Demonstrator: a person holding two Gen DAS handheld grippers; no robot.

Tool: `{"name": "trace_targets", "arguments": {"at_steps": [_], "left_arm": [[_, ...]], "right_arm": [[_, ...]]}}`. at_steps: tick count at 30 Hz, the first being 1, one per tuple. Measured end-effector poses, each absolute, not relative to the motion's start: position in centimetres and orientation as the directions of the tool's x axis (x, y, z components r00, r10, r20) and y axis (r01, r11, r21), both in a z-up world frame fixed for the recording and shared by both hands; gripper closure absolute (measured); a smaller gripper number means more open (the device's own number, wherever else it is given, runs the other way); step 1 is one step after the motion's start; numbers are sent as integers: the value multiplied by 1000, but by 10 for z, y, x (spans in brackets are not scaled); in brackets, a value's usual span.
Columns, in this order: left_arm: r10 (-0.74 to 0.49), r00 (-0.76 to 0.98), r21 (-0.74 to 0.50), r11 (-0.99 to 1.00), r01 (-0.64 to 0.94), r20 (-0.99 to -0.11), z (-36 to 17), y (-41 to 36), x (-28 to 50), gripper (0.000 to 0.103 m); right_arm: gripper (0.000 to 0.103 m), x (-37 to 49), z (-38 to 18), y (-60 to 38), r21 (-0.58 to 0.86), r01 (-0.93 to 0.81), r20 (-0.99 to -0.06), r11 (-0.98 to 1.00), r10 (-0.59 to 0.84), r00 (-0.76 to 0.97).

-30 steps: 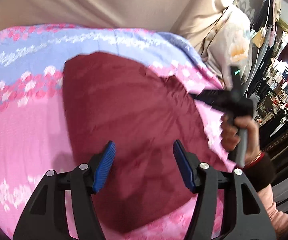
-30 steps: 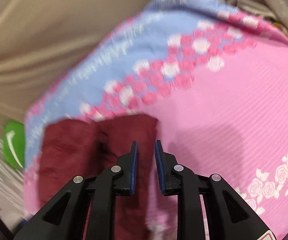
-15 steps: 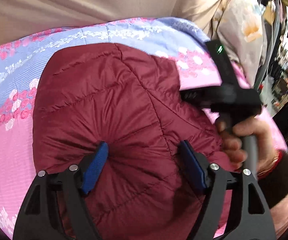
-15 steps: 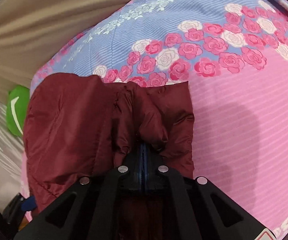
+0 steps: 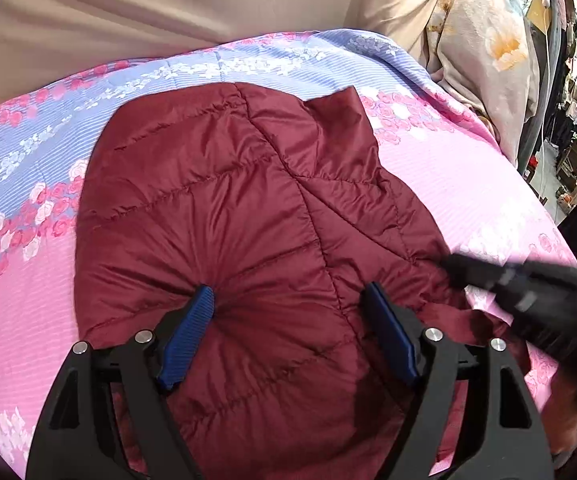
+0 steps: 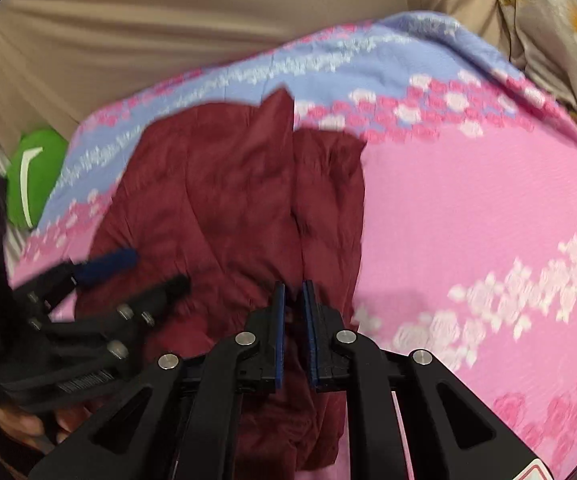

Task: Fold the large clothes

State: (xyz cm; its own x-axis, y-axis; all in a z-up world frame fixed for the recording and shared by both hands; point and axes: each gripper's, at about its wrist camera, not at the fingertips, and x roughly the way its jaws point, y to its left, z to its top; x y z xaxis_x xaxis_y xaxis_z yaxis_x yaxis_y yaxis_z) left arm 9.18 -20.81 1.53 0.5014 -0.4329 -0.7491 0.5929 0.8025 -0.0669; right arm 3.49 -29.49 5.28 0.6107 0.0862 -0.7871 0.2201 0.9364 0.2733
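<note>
While the maroon quilted jacket (image 5: 248,240) lies spread on the pink and blue floral bedsheet (image 5: 468,168), the left gripper (image 5: 288,320) presses into its near part with jaws wide apart. The right gripper (image 6: 293,300), jaws slightly apart, seems to straddle a fold at the jacket's near right edge.

Bare bedspread (image 6: 468,208) right of jacket (image 6: 224,200)

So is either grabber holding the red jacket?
Left gripper is open, pressing on the maroon jacket. Right gripper is narrowly parted around its edge; a real hold cannot be told.
</note>
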Motion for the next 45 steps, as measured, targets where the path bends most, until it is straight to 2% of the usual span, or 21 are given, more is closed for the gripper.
{"name": "trace_targets", "arguments": {"at_steps": [5, 8, 12, 15, 17, 20, 24, 29, 31, 32, 33, 35, 40, 45], "left_arm": [[-435, 510, -71, 807, 586, -742, 27, -193, 75, 28], [-410, 530, -37, 815, 578, -742, 30, -184, 62, 27], [-406, 530, -52, 827, 560, -745, 31, -168, 50, 27], [-415, 520, -88, 836, 541, -747, 31, -146, 43, 24], [-419, 501, -120, 843, 524, -758, 27, -136, 41, 24], [-434, 448, -179, 844, 505, -782, 14, -122, 39, 24], [-404, 442, -169, 860, 481, -801, -7, -115, 38, 20], [-476, 353, -317, 850, 422, -806, -28, -100, 52, 19], [-523, 342, -372, 829, 417, -781, -19, -90, 53, 20], [-546, 351, -396, 819, 416, -761, -12, -85, 55, 19], [-574, 362, -425, 805, 414, -735, -4, -78, 57, 12], [-614, 380, -471, 783, 407, -692, 7, -69, 64, 8], [-669, 353, -561, 742, 367, -654, 11, -64, 98, 5], [-690, 242, -615, 720, 322, -682, -19, -81, 129, 5]], "right_arm": [[95, 31, 20, -292, 244, 244, -811, 939, 59, 583], [94, 26, 31, -291, 229, 272, -813, 935, 30, 581], [92, -3, 65, -279, 241, 236, -766, 941, 35, 642], [92, -20, 66, -267, 253, 198, -772, 947, 74, 632], [92, -22, 54, -262, 219, 208, -793, 953, 50, 607], [98, -20, 27, -263, 201, 241, -828, 949, 32, 560], [100, -17, 14, -260, 183, 239, -826, 954, 18, 564], [99, -20, 18, -260, 188, 258, -828, 948, 11, 561], [92, -23, 31, -268, 238, 268, -811, 933, 40, 583], [77, -25, 37, -274, 267, 272, -797, 925, 53, 601], [49, -26, 44, -279, 299, 280, -780, 913, 64, 623], [28, -28, 55, -293, 374, 294, -731, 880, 84, 677], [27, -4, 43, -310, 483, 312, -735, 818, 186, 652], [27, 16, 15, -311, 554, 326, -744, 766, 280, 607]]}}
